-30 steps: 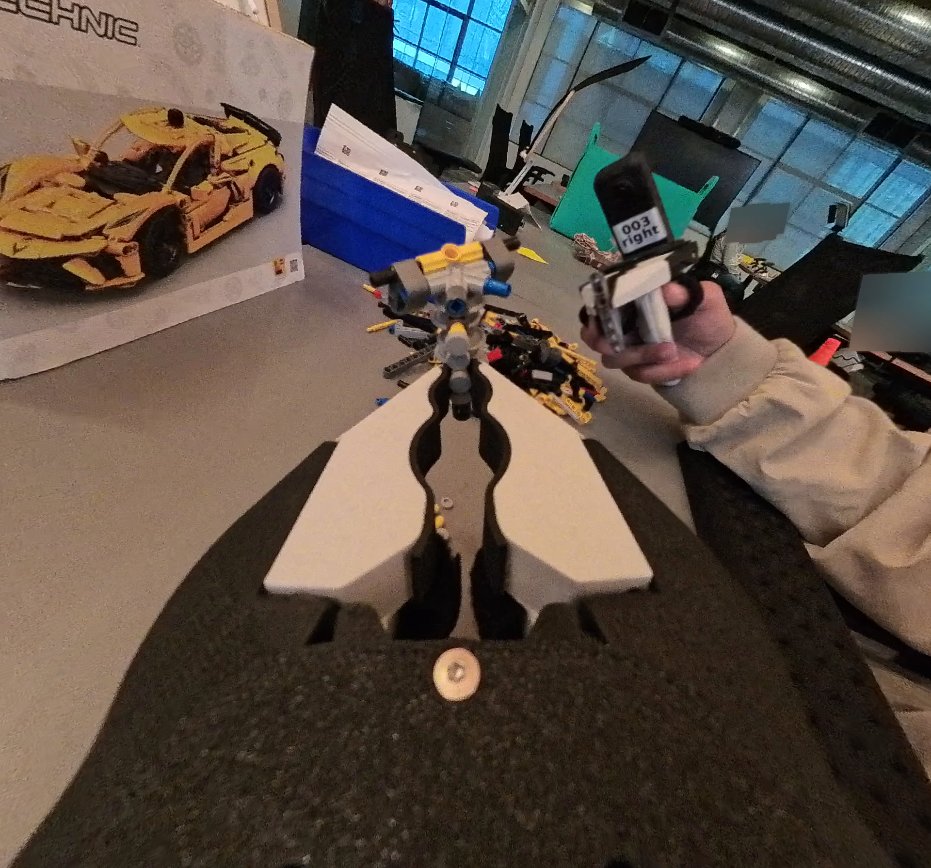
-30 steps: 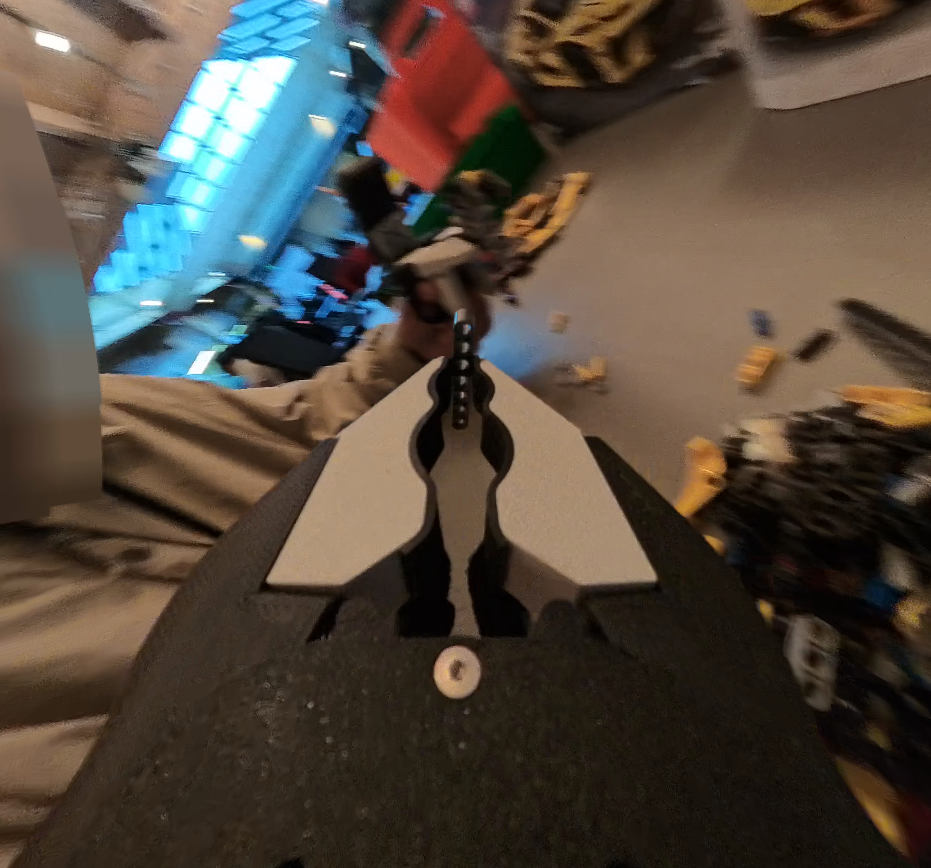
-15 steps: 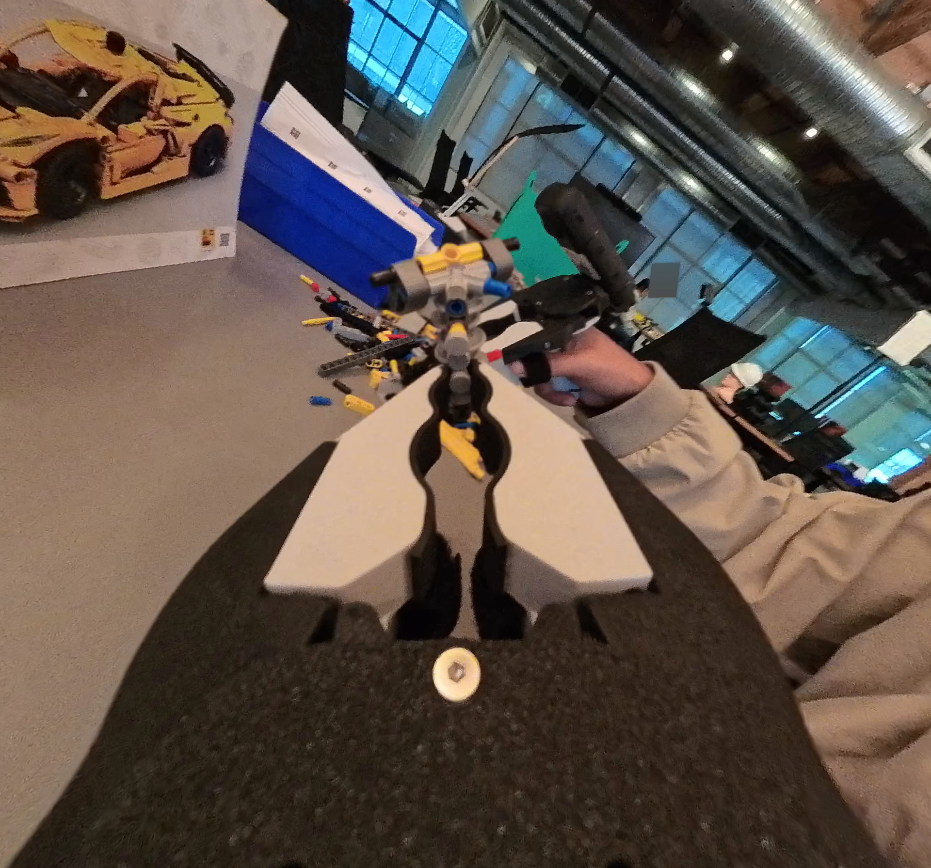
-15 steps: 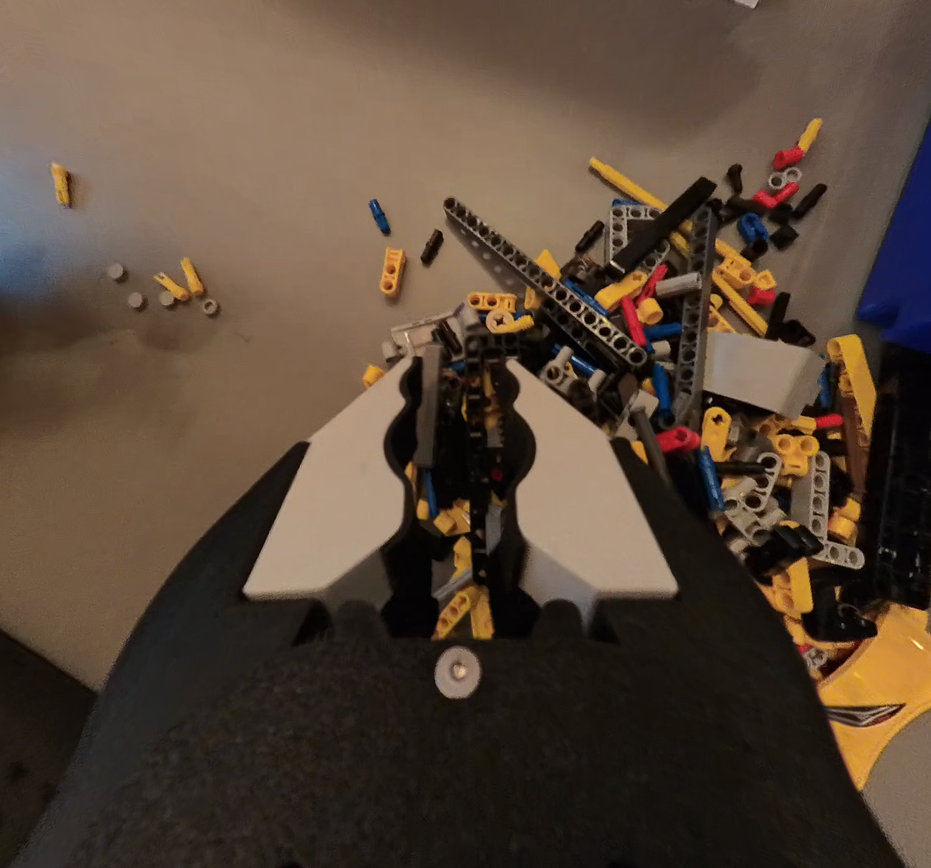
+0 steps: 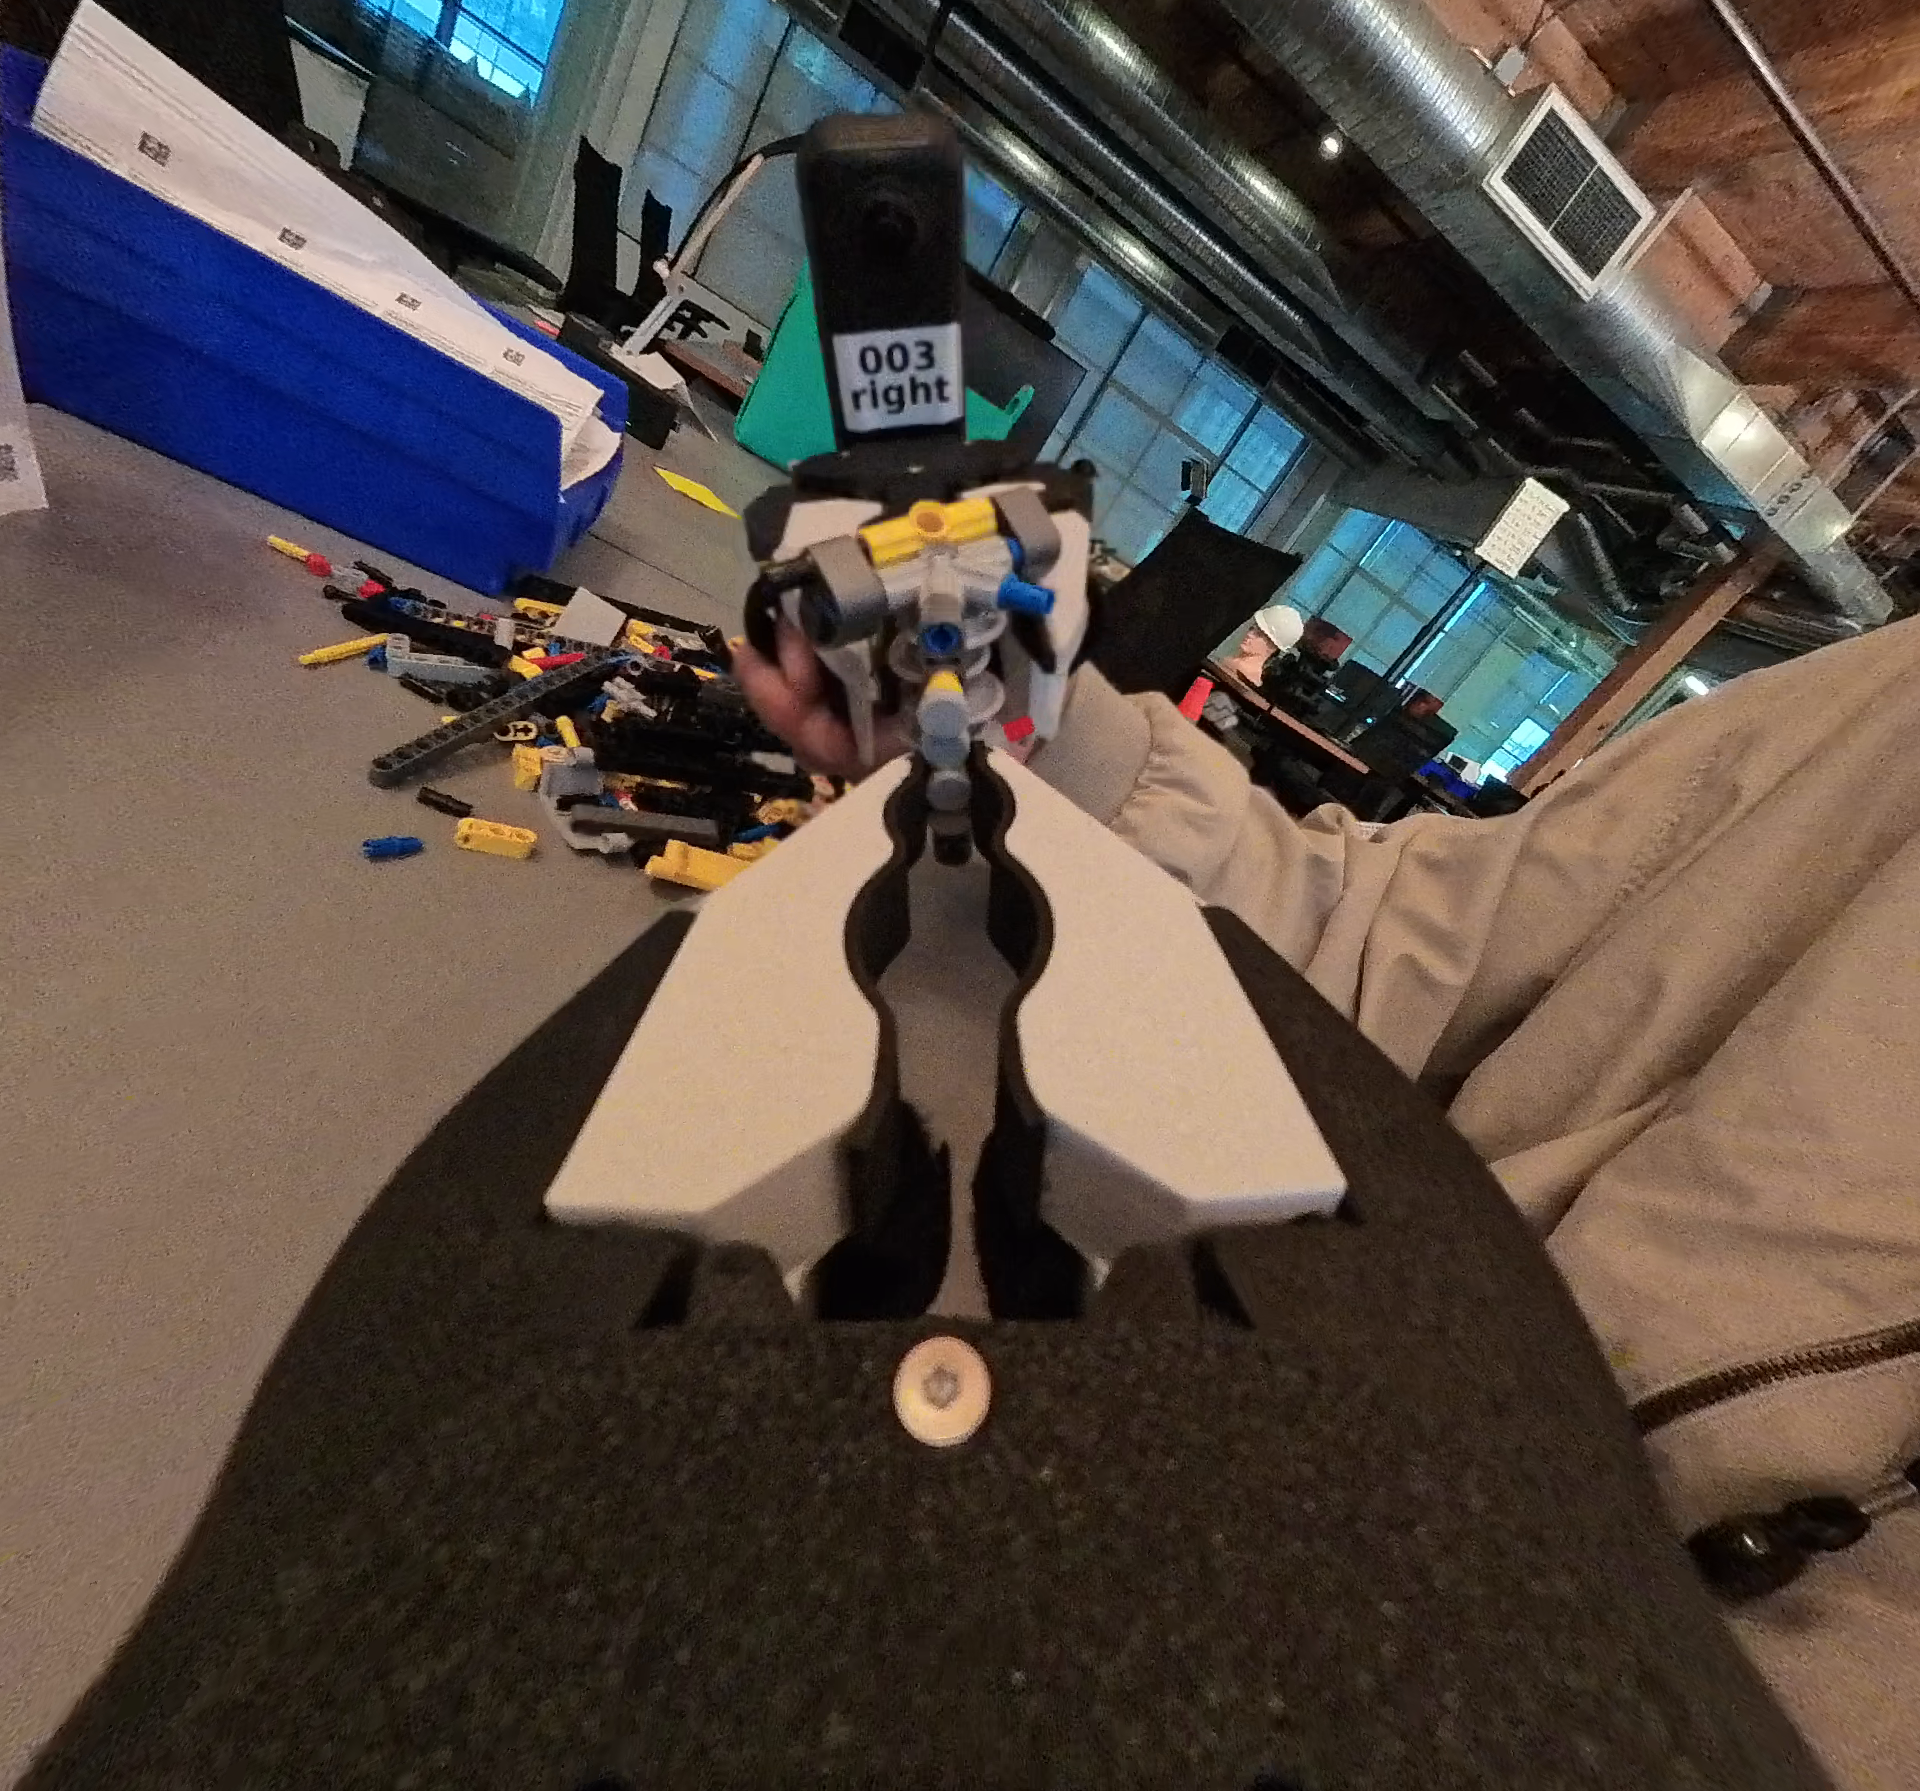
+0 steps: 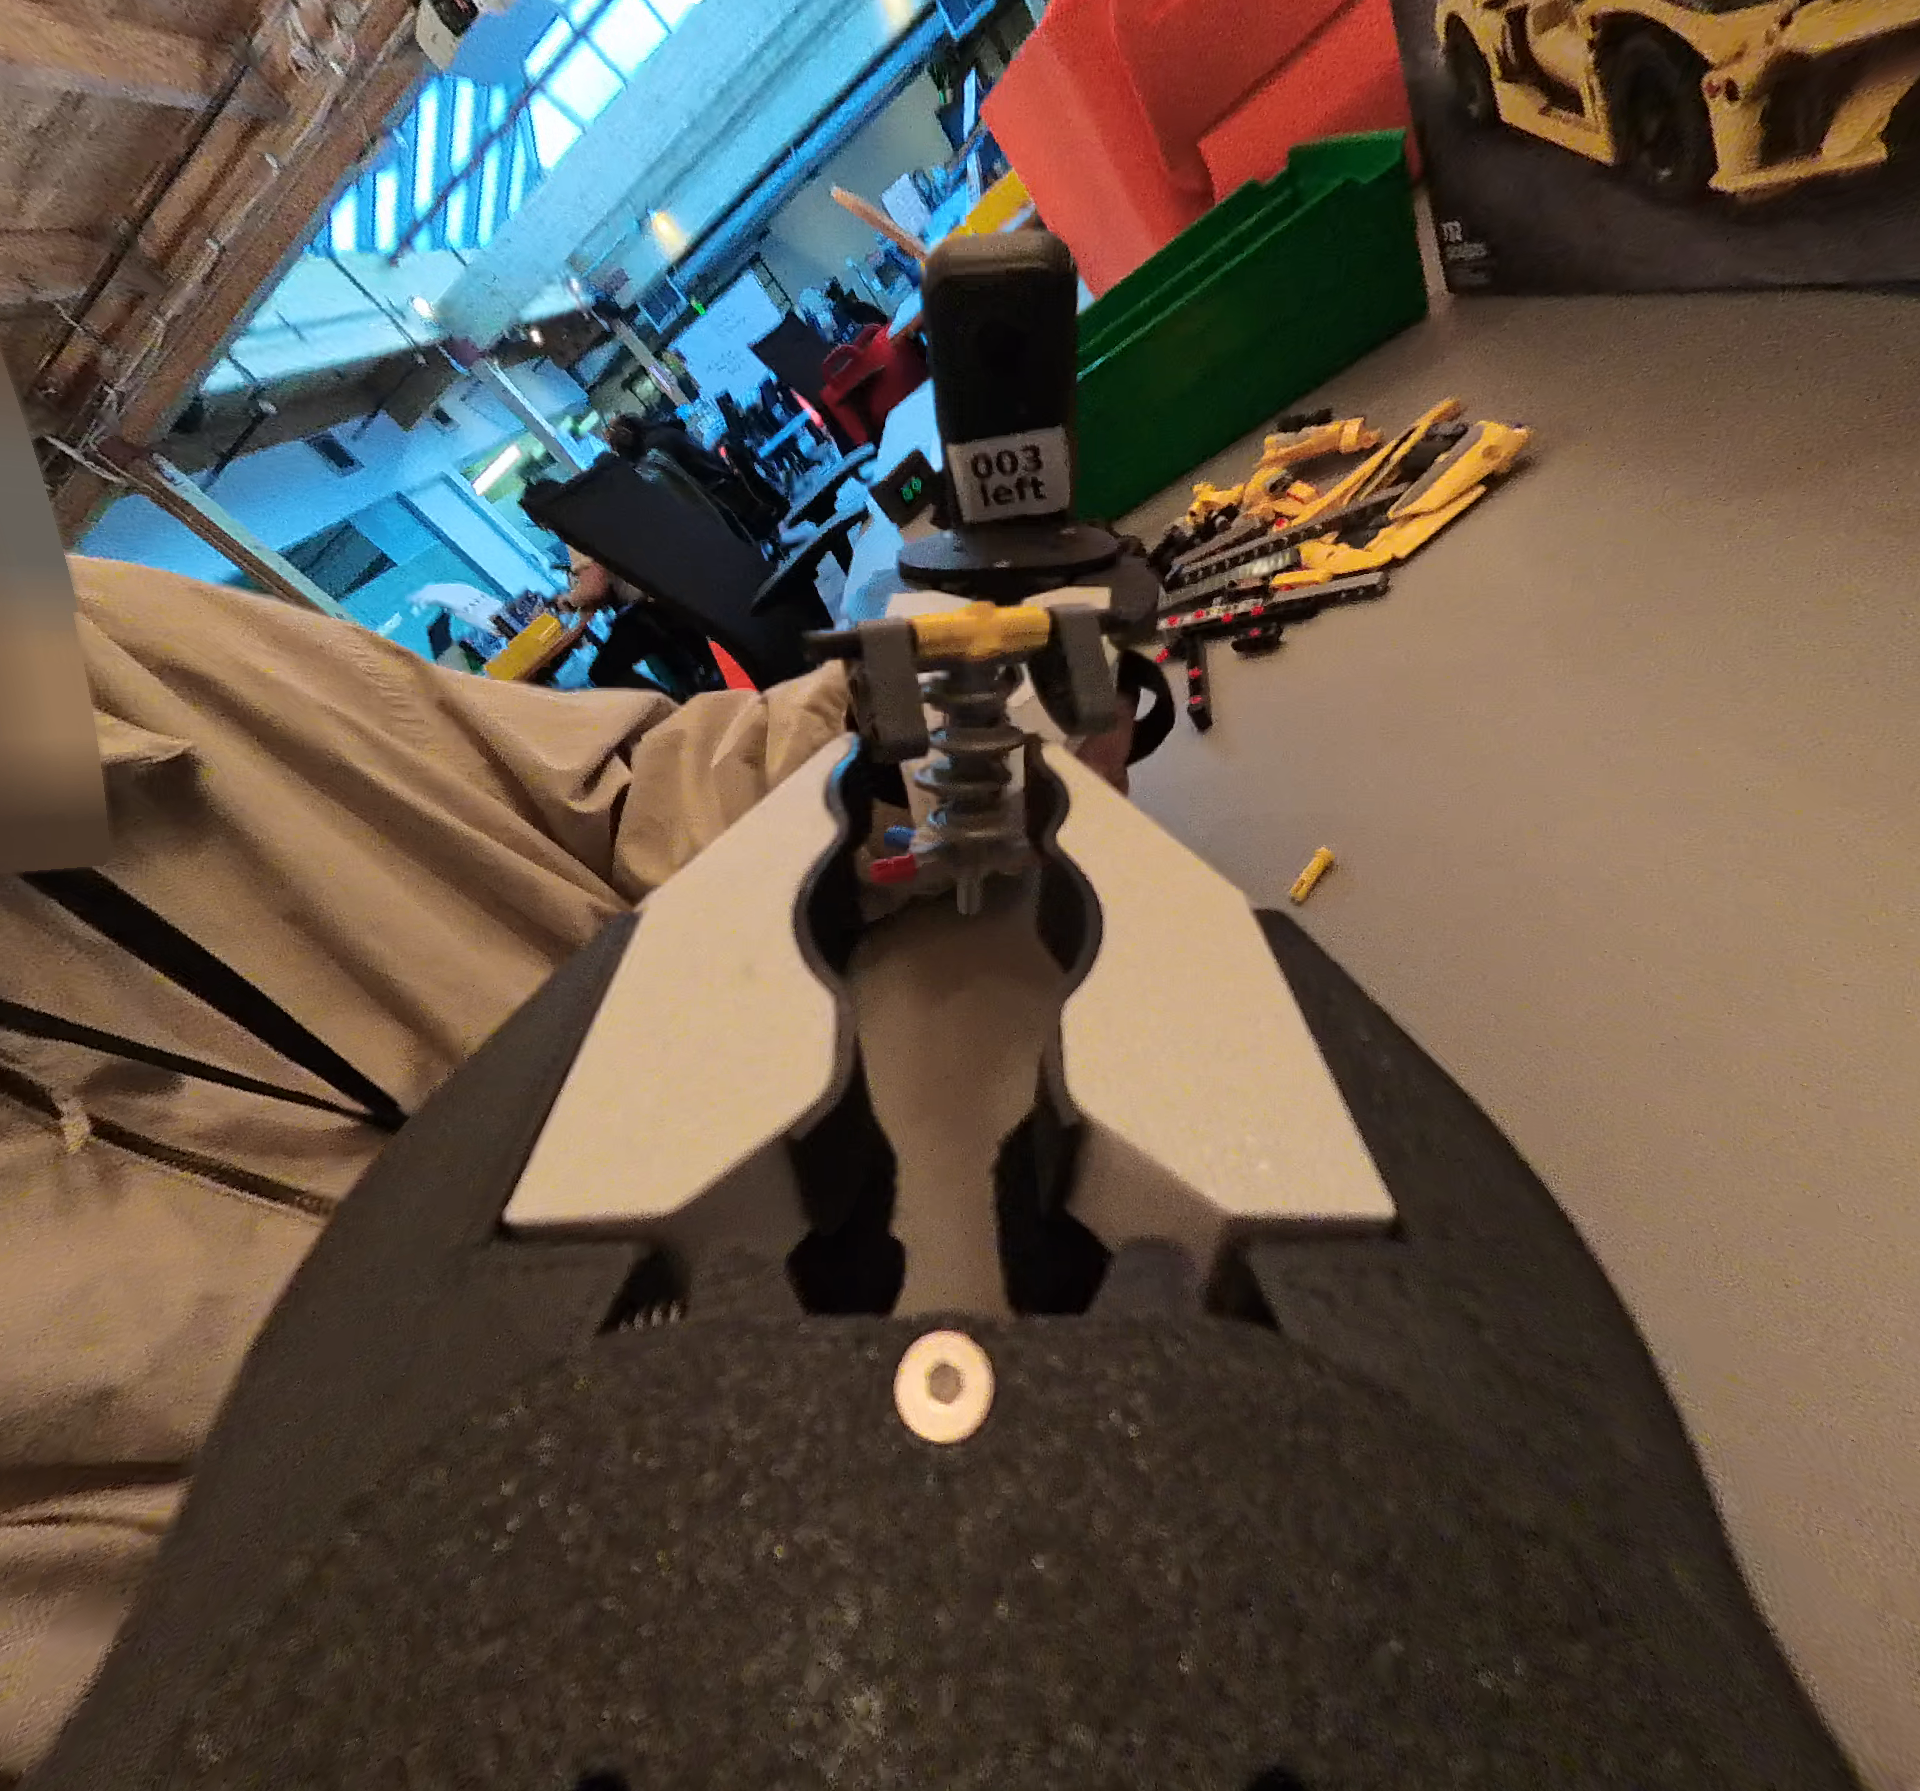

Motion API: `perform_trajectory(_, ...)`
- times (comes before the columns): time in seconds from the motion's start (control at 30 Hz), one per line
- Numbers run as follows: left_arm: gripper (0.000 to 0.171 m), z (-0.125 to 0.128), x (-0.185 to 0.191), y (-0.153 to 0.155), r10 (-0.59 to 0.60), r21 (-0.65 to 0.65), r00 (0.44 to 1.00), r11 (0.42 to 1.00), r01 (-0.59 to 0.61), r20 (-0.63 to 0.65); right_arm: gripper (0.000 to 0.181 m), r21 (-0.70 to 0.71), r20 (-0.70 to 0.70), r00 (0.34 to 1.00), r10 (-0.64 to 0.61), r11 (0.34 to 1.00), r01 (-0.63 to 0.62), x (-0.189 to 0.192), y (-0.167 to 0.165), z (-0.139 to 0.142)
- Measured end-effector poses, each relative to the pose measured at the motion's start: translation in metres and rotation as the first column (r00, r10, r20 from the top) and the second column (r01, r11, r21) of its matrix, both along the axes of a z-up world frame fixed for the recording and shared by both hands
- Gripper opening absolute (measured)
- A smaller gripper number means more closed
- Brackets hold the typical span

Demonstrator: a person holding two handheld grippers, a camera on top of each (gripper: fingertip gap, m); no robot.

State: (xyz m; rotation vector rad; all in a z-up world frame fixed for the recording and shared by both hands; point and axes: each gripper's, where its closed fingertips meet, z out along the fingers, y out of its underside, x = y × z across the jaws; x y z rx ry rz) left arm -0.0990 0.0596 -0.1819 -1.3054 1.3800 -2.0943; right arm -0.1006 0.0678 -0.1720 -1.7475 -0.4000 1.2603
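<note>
Jaws of the left gripper (image 5: 951,785) are closed narrowly on the lower stem of a small grey-and-yellow brick assembly (image 5: 935,588), which is held up above the grey worktop (image 5: 208,1066). The right gripper (image 6: 961,806) is set opposite, its jaws parted around the assembly's spring; whether they press it cannot be told. Toward the worktop's far edge a blue bin (image 5: 260,359) is seen, and before it a pile of loose pieces (image 5: 644,733). Bare worktop is left nearer.

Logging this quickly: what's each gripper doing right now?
Left gripper: shut on the small brick assembly, at its grey shaft.
Right gripper: open, fingers either side of that assembly's far end; contact cannot be told.
</note>
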Motion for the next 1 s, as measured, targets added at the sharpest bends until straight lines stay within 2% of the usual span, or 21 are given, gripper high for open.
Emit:
perform_trajectory(0.1, 0.006, -0.002, 0.0, 0.001, -0.007, 0.0, 1.0, 1.0, 0.007, -0.011, 0.027, 0.011, -0.045, 0.999, -0.003, 1.0, 0.003, -0.003, 0.001, -0.004)
perform_trajectory(0.17, 0.006, -0.005, 0.0, -0.002, -0.02, 0.009, 1.0, 1.0, 0.021, -0.021, 0.019, 0.011, 0.014, 1.0, 0.003, 1.0, -0.003, -0.007, -0.001, -0.014)
perform_trajectory(0.33, 0.006, -0.003, 0.003, 0.0, -0.002, -0.021, 1.0, 1.0, 0.002, -0.007, 0.017, 0.047, -0.041, 0.999, -0.026, 0.999, 0.027, -0.003, 0.002, -0.011)
perform_trajectory(0.5, 0.006, -0.005, 0.004, -0.006, 0.003, 0.057, 1.0, 0.998, -0.003, -0.008, 0.017, 0.045, -0.048, 0.999, 0.012, 0.999, -0.01, -0.003, -0.005, -0.013)
perform_trajectory(0.57, 0.007, -0.004, 0.004, -0.006, -0.003, 0.04, 1.0, 0.999, 0.003, -0.007, 0.017, 0.032, -0.079, 0.997, 0.004, 1.0, -0.001, -0.002, -0.004, -0.013)
perform_trajectory(0.67, 0.024, 0.001, 0.006, 0.008, 0.063, 0.011, 0.998, 0.998, -0.063, 0.013, 0.017, 0.018, -0.126, 0.992, -0.026, 0.999, 0.029, 0.004, -0.001, -0.011)
perform_trajectory(0.77, 0.023, 0.009, 0.005, 0.018, 0.092, -0.029, 0.995, 0.995, -0.091, 0.038, 0.017, 0.005, -0.136, 0.99, -0.029, 1.0, 0.029, 0.007, 0.0, -0.013)
perform_trajectory(0.87, 0.011, 0.006, 0.006, 0.022, 0.117, -0.032, 0.993, 0.993, -0.116, 0.032, 0.017, 0.006, -0.146, 0.989, -0.005, 1.0, 0.006, 0.003, -0.001, -0.012)
perform_trajectory(1.0, 0.007, 0.009, 0.005, 0.023, 0.117, -0.041, 0.992, 0.992, -0.115, 0.047, 0.017, -0.001, -0.143, 0.99, 0.011, 1.0, -0.011, 0.0, -0.002, -0.014)
